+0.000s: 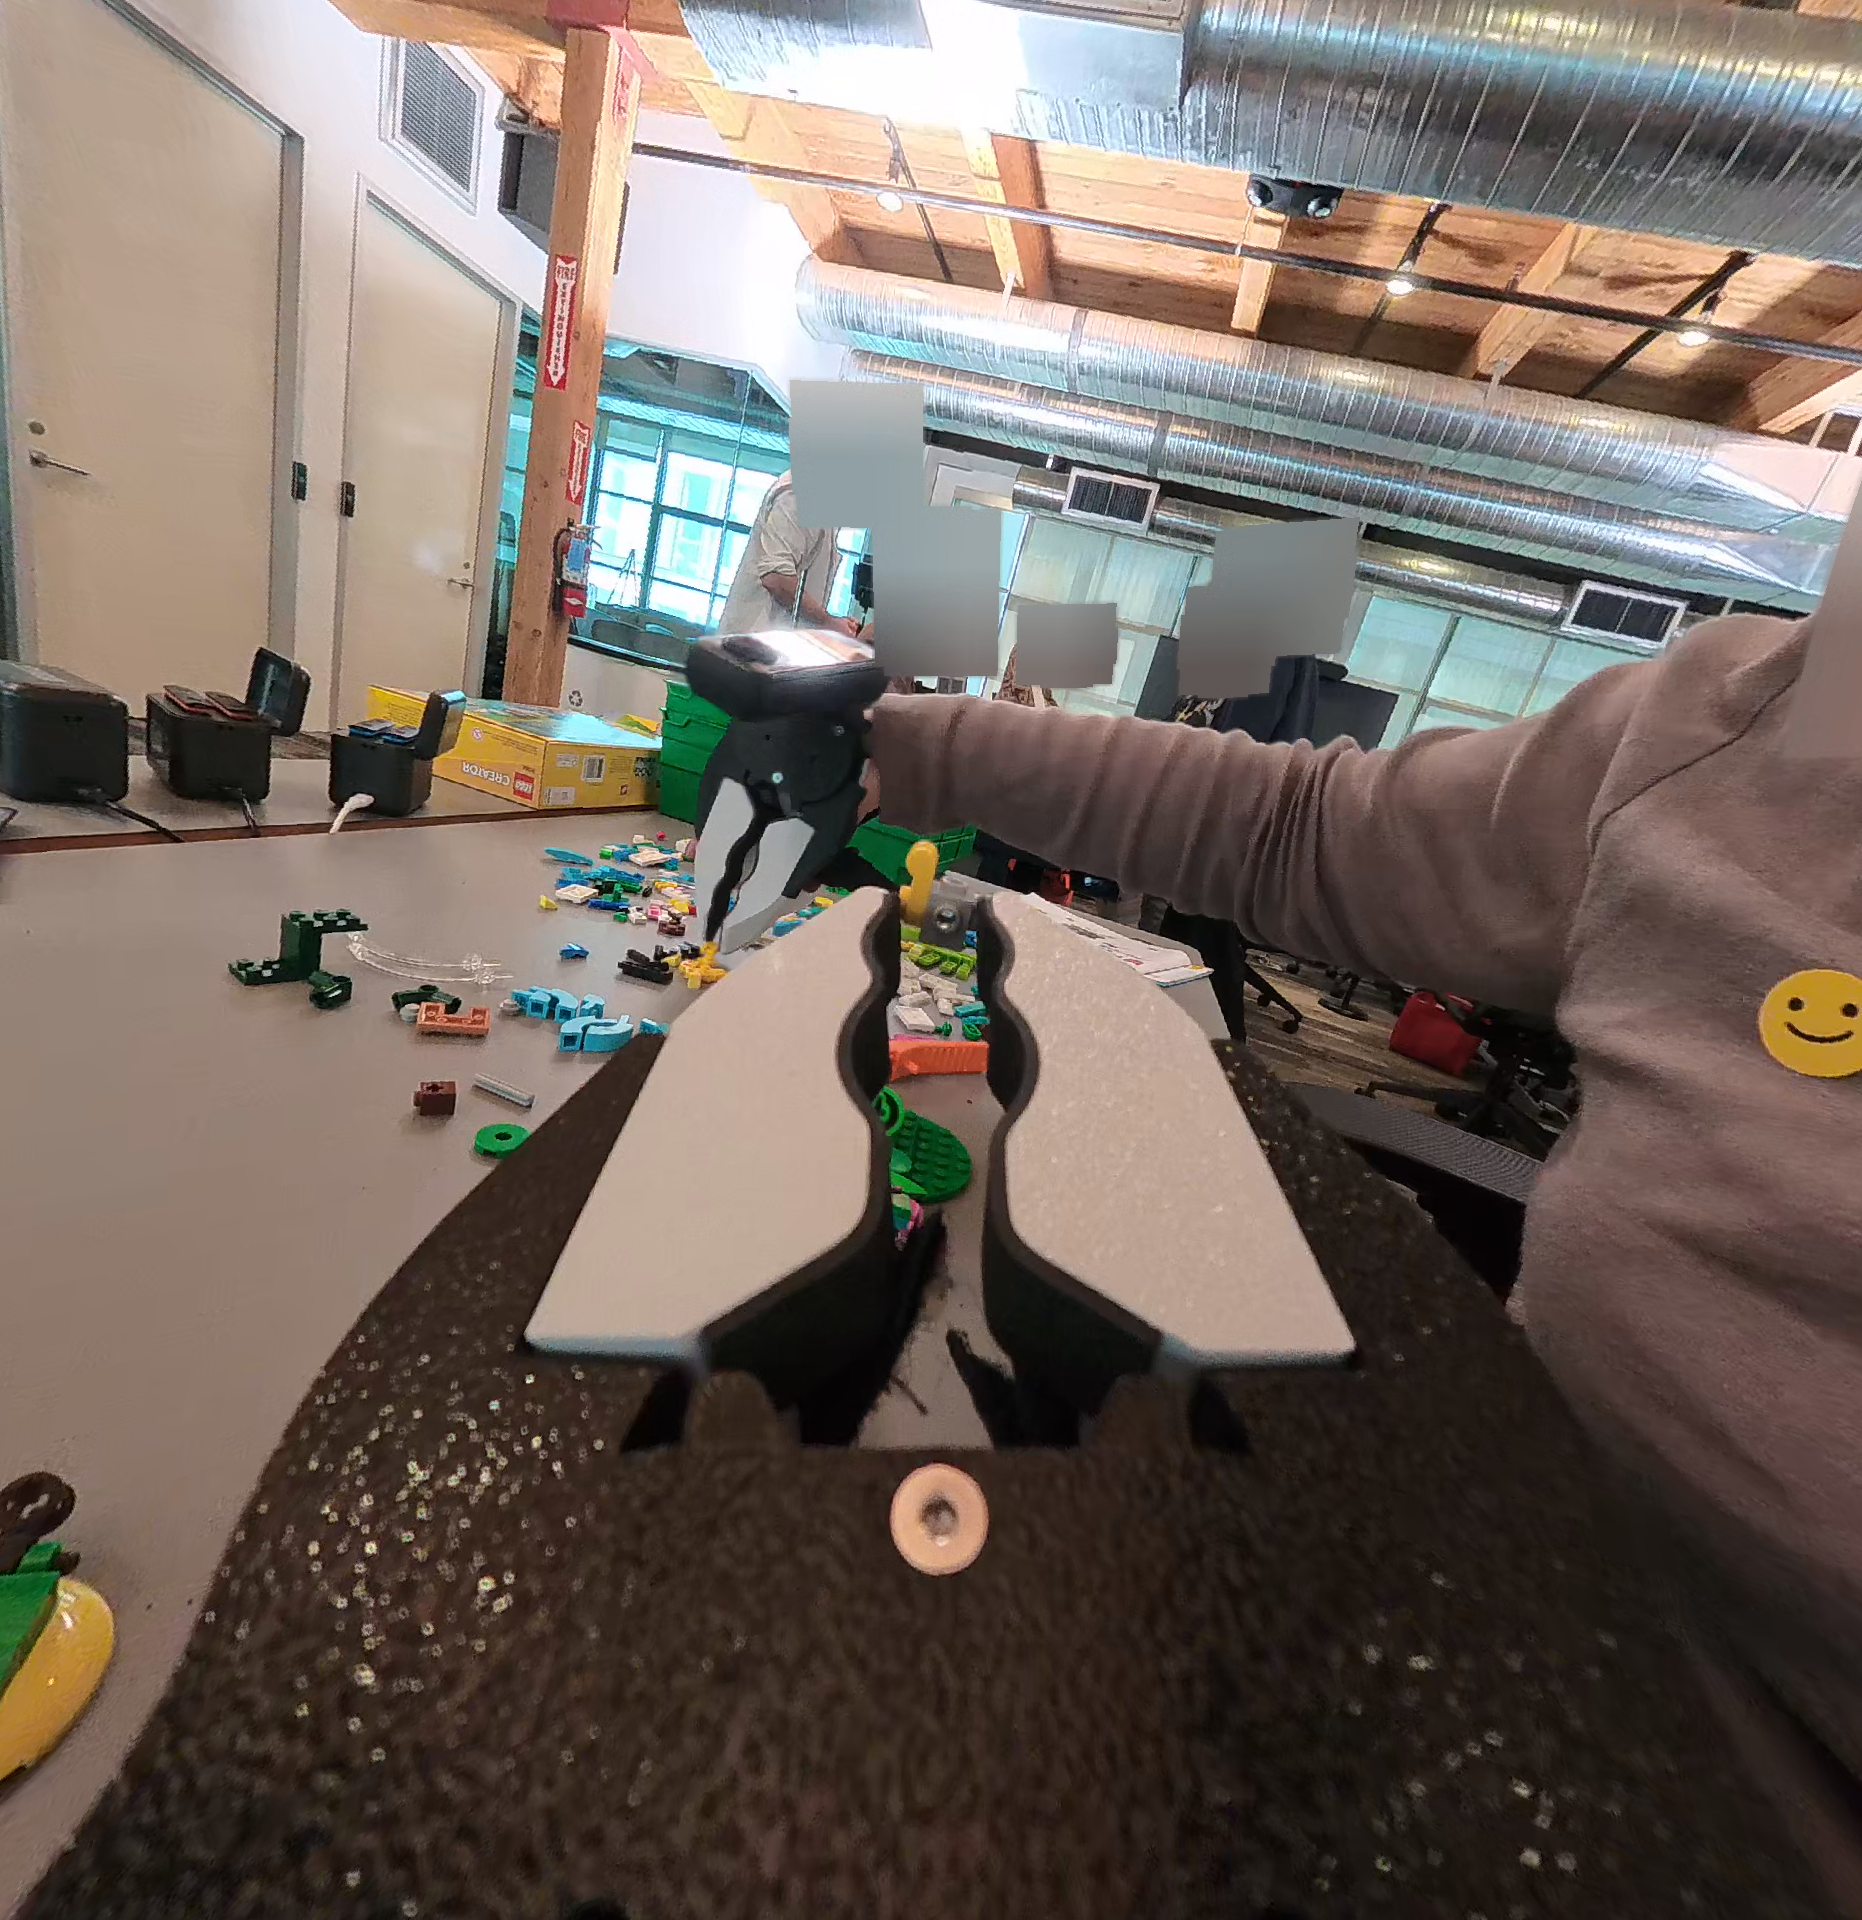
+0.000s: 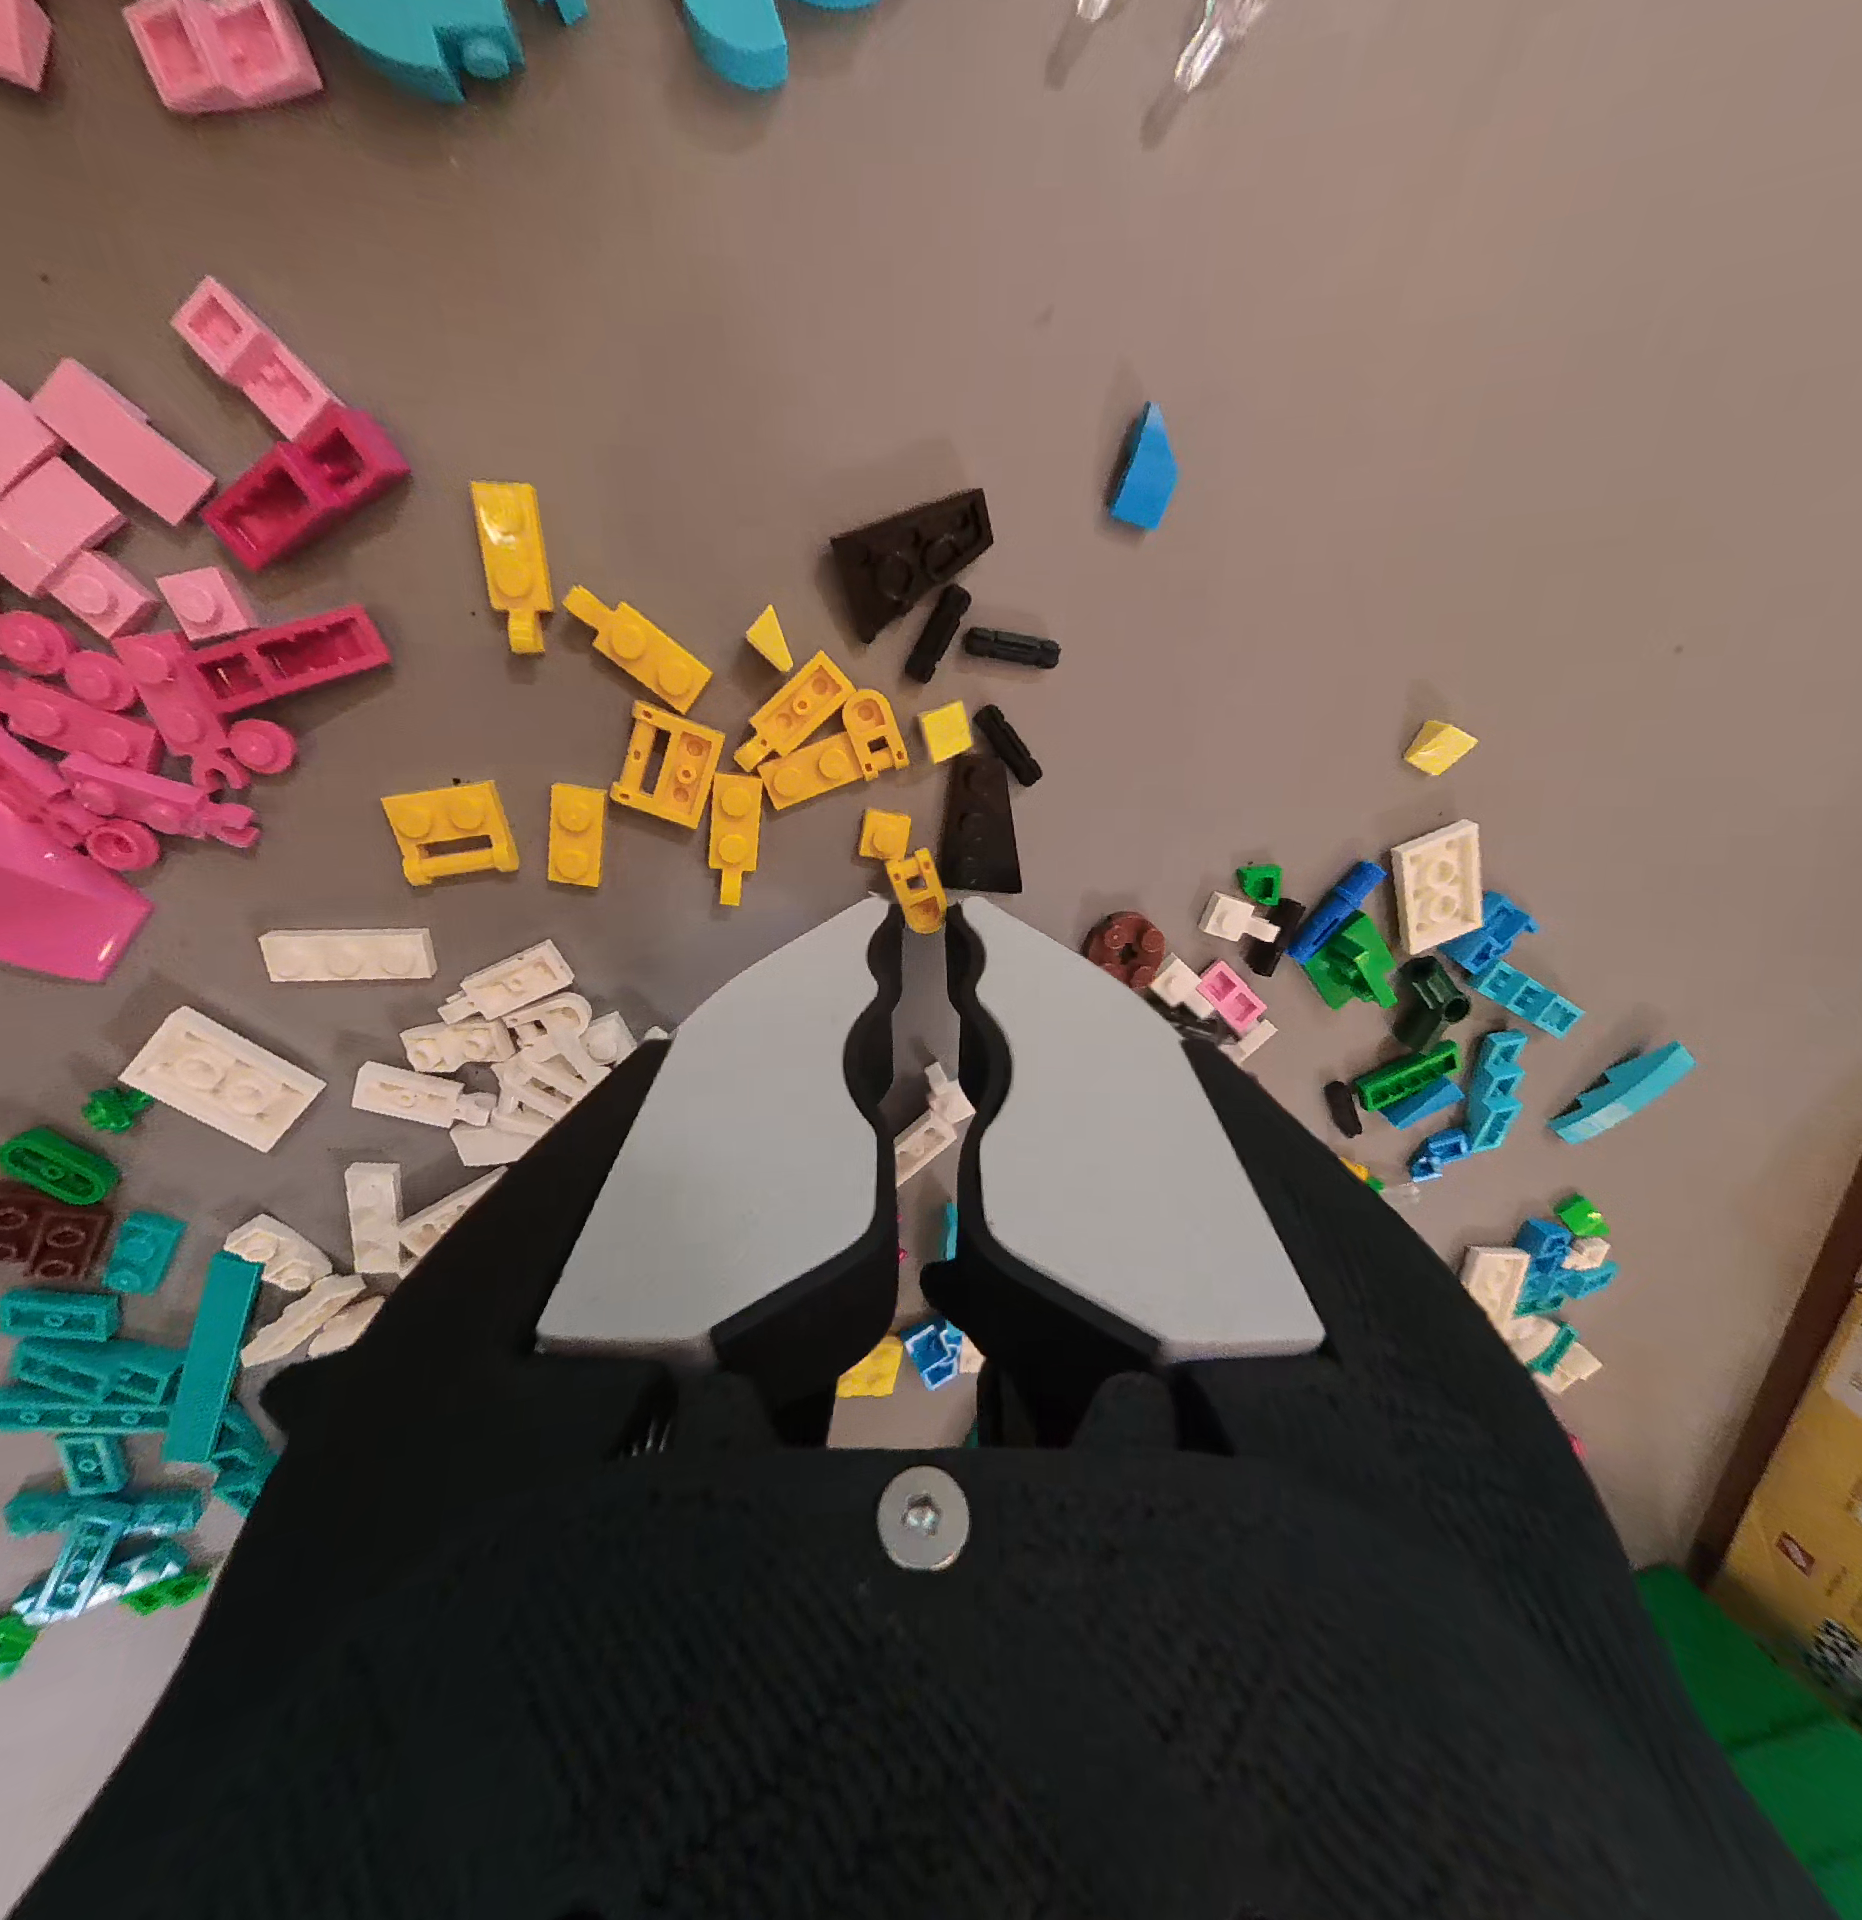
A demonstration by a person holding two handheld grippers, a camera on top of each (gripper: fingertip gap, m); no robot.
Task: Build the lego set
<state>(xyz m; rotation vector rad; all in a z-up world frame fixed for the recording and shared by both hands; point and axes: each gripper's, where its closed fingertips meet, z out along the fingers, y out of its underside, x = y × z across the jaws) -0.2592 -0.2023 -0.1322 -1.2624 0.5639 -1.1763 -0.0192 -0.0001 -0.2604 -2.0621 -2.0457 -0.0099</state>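
Observation:
My right gripper (image 2: 919, 912) points down at the grey table (image 2: 1322, 312), shut on a small yellow Lego piece (image 2: 916, 883) at the edge of a pile of yellow pieces (image 2: 678, 748). It also shows in the left wrist view (image 1: 717, 930), tips down among the loose pieces. My left gripper (image 1: 937, 914) is open and empty, held above the table. Through its gap I see a green round plate (image 1: 927, 1153) and an orange piece (image 1: 937, 1058).
Loose pieces lie sorted by colour: pink (image 2: 96, 623), white (image 2: 470, 1060), teal (image 2: 106, 1371), black (image 2: 911, 556), and mixed blue and green (image 2: 1426, 997). A dark green part-build (image 1: 298, 951) and a yellow-and-green build (image 1: 23, 1652) stand on the table. A yellow box (image 1: 553, 758) and green bins (image 1: 688, 748) are behind. About 35 cm separates my left fingertips from my right. Measured from the fingertips, the dark green part-build (image 1: 298, 951) is 20 cm or so from the right gripper and 30 cm from the left.

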